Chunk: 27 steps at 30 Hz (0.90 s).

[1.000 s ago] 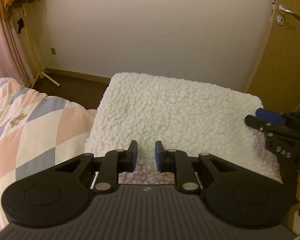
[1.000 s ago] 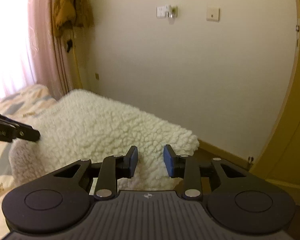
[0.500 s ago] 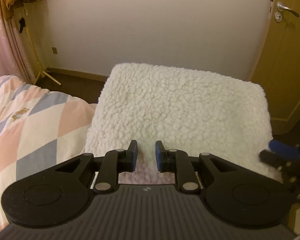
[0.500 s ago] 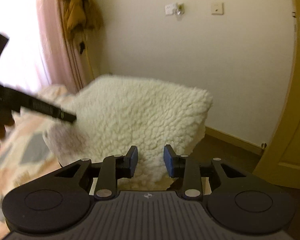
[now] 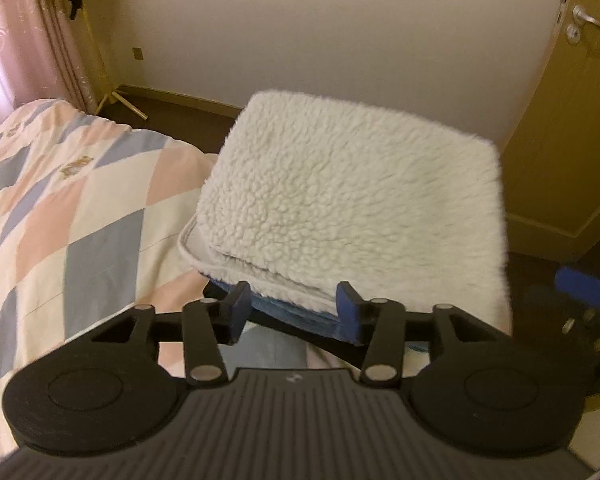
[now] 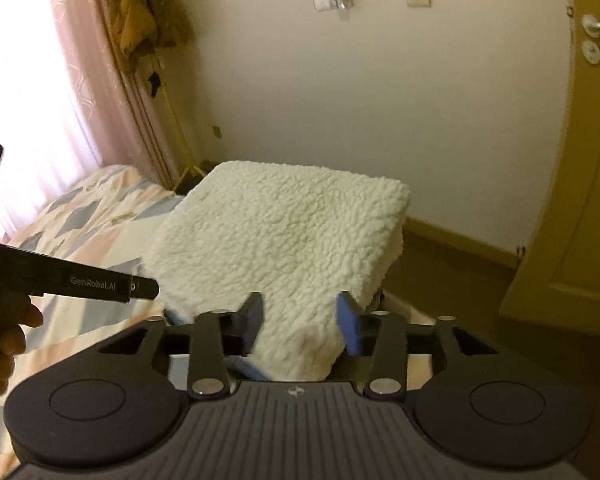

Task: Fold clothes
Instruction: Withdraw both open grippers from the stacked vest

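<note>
**Spotter:** Left wrist view first: your left gripper (image 5: 293, 309) has its jaws opening, and the near hem of the folded fleece (image 5: 352, 204) sits between them, but the pads are not pressing on it. The bundle lies at the corner of the bed (image 5: 60, 216), white pile up, a blue layer (image 5: 300, 314) showing underneath along the near edge.

**Operator:** And my right?

**Spotter:** Your right gripper (image 6: 300, 322) is the same: jaws opening, fleece corner between the pads, nothing clamped. I'd judge the stack soft, thick and light; it will sag and slide apart if you lift one layer only. Take hold low, through all the layers at the piped hem, one gripper towards each near corner.

**Operator:** Room to move?

**Spotter:** The bundle's right side sits at the bed's edge, with dark floor (image 6: 452, 276) beyond it, so a push that way could tip it off. The quilt on your left is open. The door (image 5: 572, 128) and wall stand well apart from you. Your two grippers are near each other, so mind them crossing.
</note>
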Available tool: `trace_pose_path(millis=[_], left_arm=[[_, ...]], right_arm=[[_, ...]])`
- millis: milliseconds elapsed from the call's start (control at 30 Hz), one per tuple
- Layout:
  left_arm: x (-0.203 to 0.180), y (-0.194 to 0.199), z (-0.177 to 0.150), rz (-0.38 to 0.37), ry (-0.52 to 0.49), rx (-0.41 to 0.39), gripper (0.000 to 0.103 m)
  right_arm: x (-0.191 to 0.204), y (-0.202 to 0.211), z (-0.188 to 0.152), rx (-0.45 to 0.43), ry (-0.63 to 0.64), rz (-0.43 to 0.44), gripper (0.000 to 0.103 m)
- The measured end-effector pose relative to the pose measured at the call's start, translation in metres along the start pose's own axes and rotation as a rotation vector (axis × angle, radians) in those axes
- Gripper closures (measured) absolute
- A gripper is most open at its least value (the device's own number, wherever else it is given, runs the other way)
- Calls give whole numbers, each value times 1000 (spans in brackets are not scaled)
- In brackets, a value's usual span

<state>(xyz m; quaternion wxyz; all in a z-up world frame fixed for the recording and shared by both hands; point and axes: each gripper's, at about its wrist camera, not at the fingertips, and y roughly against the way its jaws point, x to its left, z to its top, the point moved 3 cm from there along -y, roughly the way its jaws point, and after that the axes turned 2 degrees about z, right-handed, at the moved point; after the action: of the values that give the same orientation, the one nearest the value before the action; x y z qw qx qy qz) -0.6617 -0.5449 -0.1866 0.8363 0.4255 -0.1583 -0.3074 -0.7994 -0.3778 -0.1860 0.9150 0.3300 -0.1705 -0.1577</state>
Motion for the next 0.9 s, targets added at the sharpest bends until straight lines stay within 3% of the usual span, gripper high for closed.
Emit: trace_pose_path(millis=[33,100,233,367,667,800,900], left_arm=[[-2,13,0,6,4,1,53],[-6,39,-1,25,0,-4,34],[-13,81,-7,62,-23,-3,31],[-18,111,-13,68,-19,-3,21],[-12,150,-28,62,6,-25,2],[-6,161,-32,68,29,-44,1],[-4,172,-35,94,28,-55,1]], right_arm=[[2,9,2,31,-20,-4,48],[8,27,1,78,-53,-3,40],[13,55,6,136,-110,-8,23],[18,72,14,160,-120,-25,13],[34,100,26,163,-91,-61,2],[42,110,27,170,-77,-83,2],[50,118,28,172,-37,-150,2]])
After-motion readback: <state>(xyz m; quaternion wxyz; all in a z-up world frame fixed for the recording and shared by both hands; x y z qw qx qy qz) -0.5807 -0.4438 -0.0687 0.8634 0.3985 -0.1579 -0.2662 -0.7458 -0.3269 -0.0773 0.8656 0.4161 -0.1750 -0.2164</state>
